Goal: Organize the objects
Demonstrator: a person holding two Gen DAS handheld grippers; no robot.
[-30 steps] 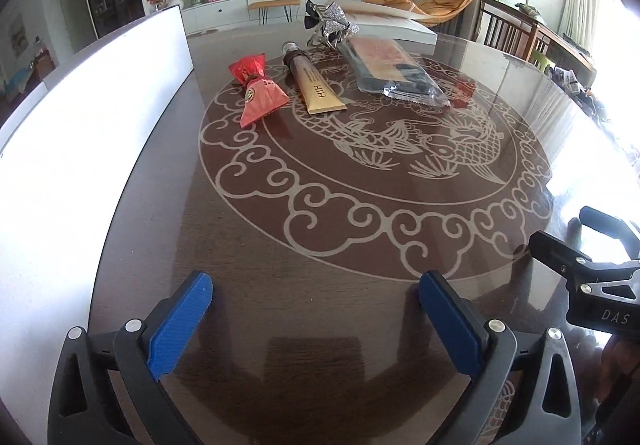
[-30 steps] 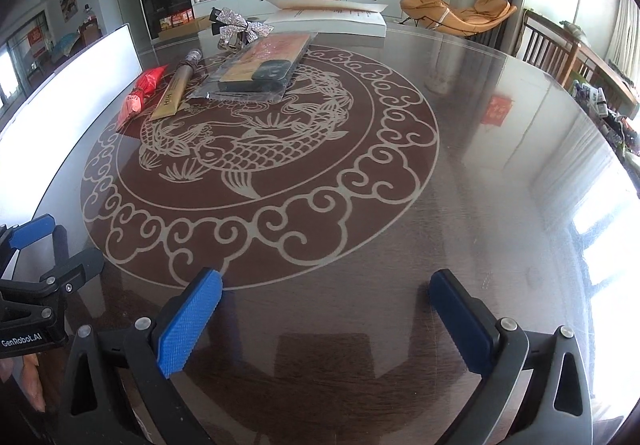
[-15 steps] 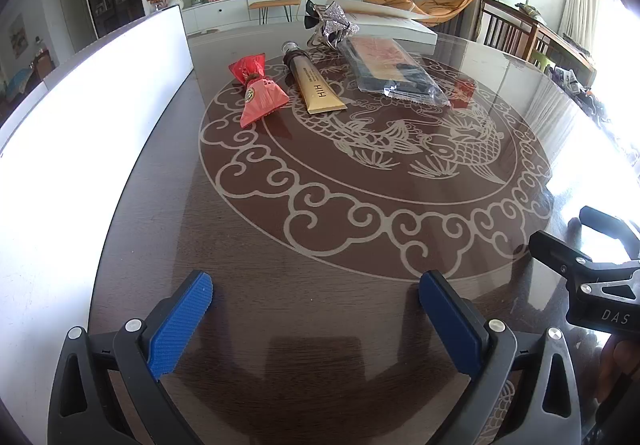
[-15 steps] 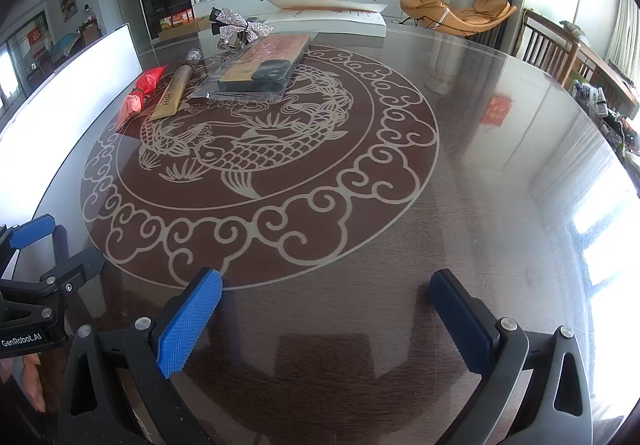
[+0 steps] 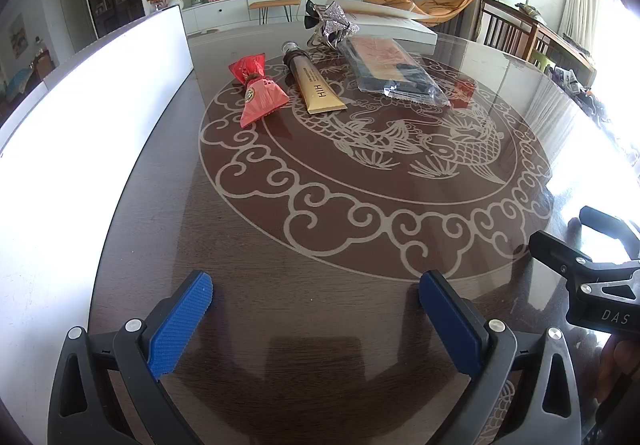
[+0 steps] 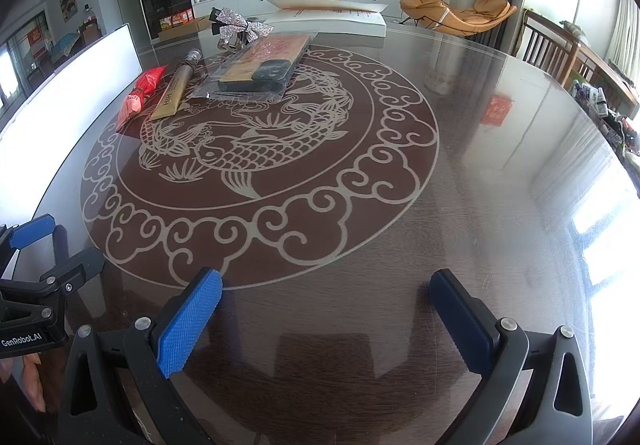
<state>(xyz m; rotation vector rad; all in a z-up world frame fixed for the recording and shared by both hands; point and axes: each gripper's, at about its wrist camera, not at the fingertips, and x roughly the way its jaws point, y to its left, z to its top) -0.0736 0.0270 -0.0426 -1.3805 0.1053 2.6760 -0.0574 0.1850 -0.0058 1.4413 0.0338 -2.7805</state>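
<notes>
Four objects lie at the far side of a round dark table point(image 5: 320, 305): a red candy-shaped pouch point(image 5: 260, 93), a gold tube point(image 5: 316, 85), a clear plastic bag with a dark item and an orange card point(image 5: 392, 71), and a silver bow point(image 5: 332, 25). They also show in the right wrist view: the pouch point(image 6: 140, 97), the tube point(image 6: 176, 93), the bag point(image 6: 264, 69), the bow point(image 6: 240, 25). My left gripper point(image 5: 316, 309) is open and empty near the table's front edge. My right gripper point(image 6: 326, 309) is open and empty beside it.
A white panel point(image 5: 80, 125) stands along the table's left edge. A white board point(image 5: 392, 23) lies behind the objects. The table point(image 6: 480, 185) has a carved fish-and-cloud pattern and a glass top. Wooden chairs point(image 6: 560, 53) stand at the right.
</notes>
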